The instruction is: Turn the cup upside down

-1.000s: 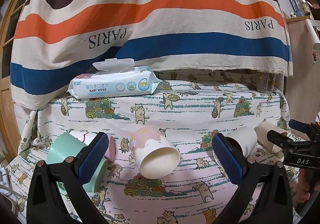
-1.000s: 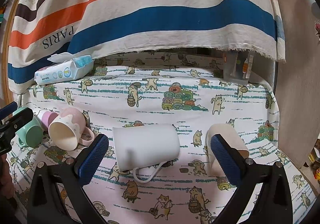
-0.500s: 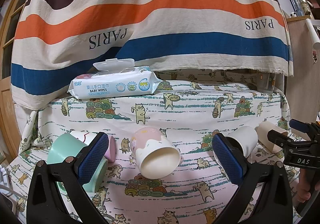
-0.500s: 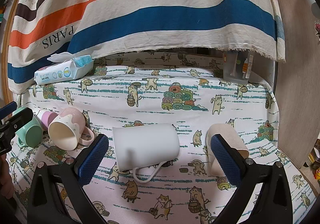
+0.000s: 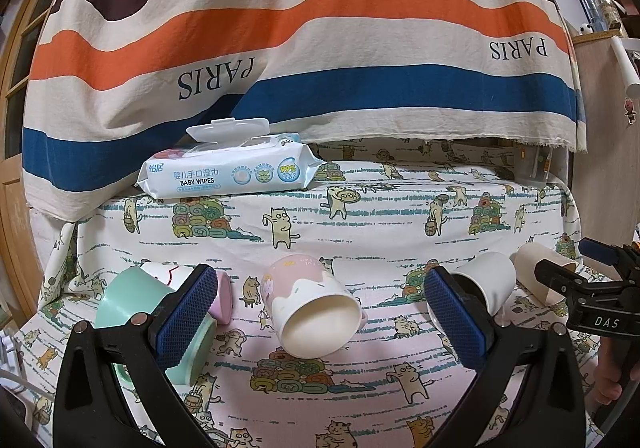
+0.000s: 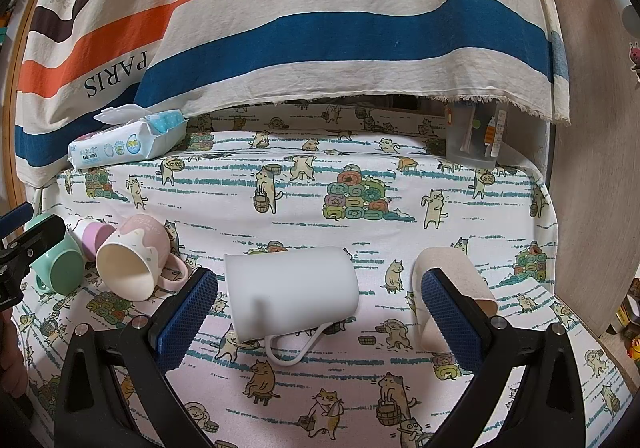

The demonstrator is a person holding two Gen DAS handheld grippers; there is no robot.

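Between the wide-spread fingers of the right gripper (image 6: 318, 318) a white mug (image 6: 290, 294) is lying sideways, ungrasped; left gripper (image 5: 318, 314), equally wide, is framing a pink mug (image 5: 312, 308) for flipping.

A desk (image 6: 360, 176) draped in a cartoon-cat cloth carries everything. At its back left lies a pack of baby wipes (image 5: 228, 172), lid flipped up; at back right stands a clear container (image 6: 474, 140). Along the front, on their sides: a mint cup (image 6: 60, 268), a lilac cup (image 6: 96, 236), a pink mug (image 6: 132, 260), a white mug (image 6: 292, 292) and a beige paper cup (image 6: 452, 272).
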